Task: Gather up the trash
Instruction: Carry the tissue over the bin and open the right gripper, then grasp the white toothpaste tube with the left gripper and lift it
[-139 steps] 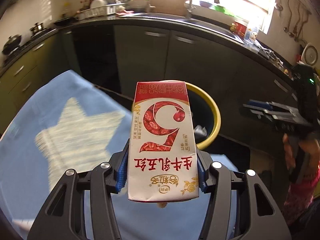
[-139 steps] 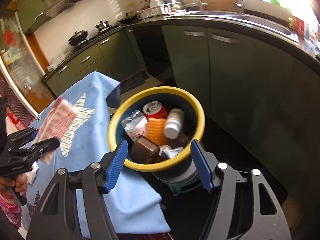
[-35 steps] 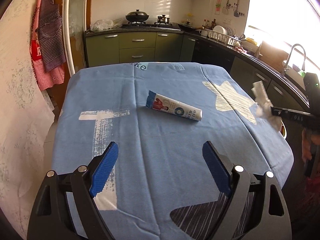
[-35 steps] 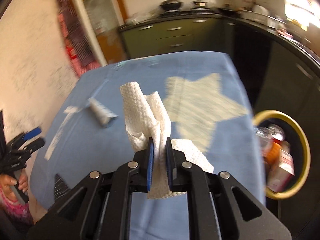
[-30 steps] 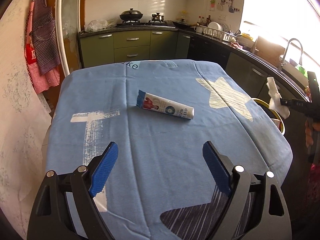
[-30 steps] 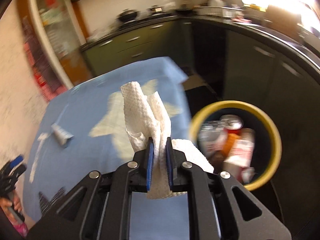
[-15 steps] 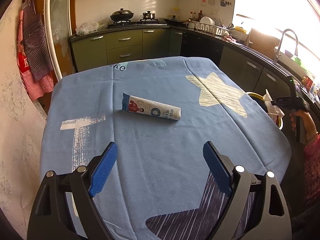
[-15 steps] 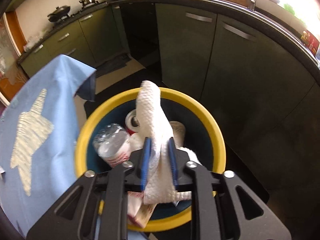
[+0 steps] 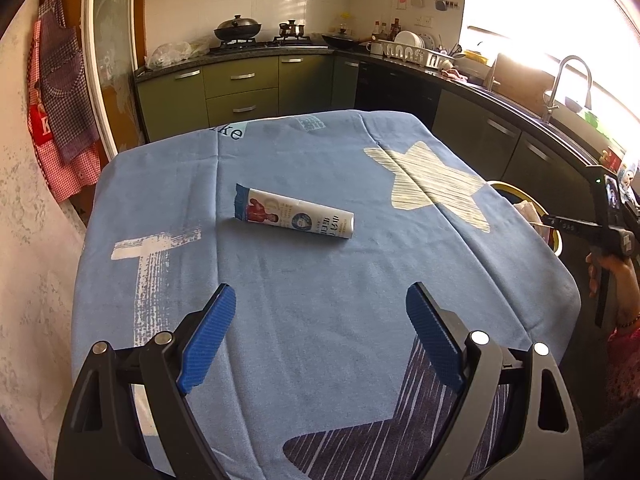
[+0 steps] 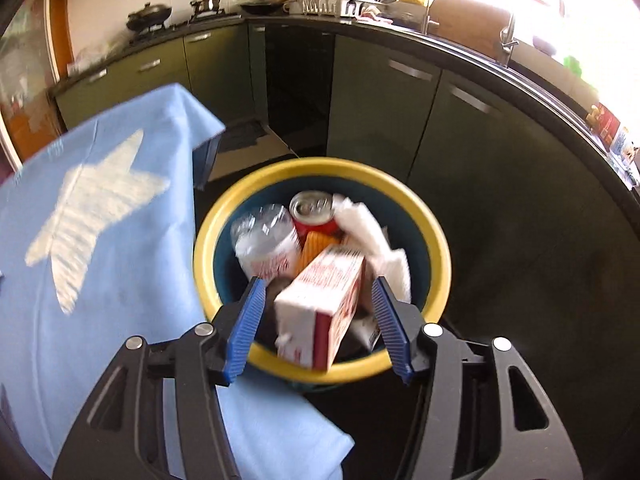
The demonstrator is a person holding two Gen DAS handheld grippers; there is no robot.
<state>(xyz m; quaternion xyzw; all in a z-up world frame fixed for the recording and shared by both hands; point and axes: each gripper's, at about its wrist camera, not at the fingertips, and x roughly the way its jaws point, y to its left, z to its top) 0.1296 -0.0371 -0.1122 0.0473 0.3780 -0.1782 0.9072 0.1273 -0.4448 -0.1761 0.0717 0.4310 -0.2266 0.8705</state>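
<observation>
From the left wrist camera, the left hand-held gripper hovers over the counter, which is draped in a blue cloth with star prints. Its blue pads stand wide apart with nothing between them. Ahead of it a squeezed tube lies on its side in the middle of the cloth, crimped end toward the left of the picture, well apart from the pads — seemingly the only trash left up there. The wide stance and downward tilt suit a reach for that tube, though the approach has not closed the gap. At the far right edge a person's hand grips the right hand-held gripper out past the corner of the counter, above the yellow rim of the bin.

From the right wrist camera, the right hand-held gripper points down into the bin, which stands on the floor just beside the overhanging cloth. Its jaws are opening, and the pads press on nothing. A white paper towel lies inside, against the right of the bin, clear of the pads. Around it sit a red can, a crushed plastic bottle and a red-and-white carton, the carton tilted up near the front rim. Holding the gripper directly over the opening lets a released piece fall inside rather than onto the floor.
</observation>
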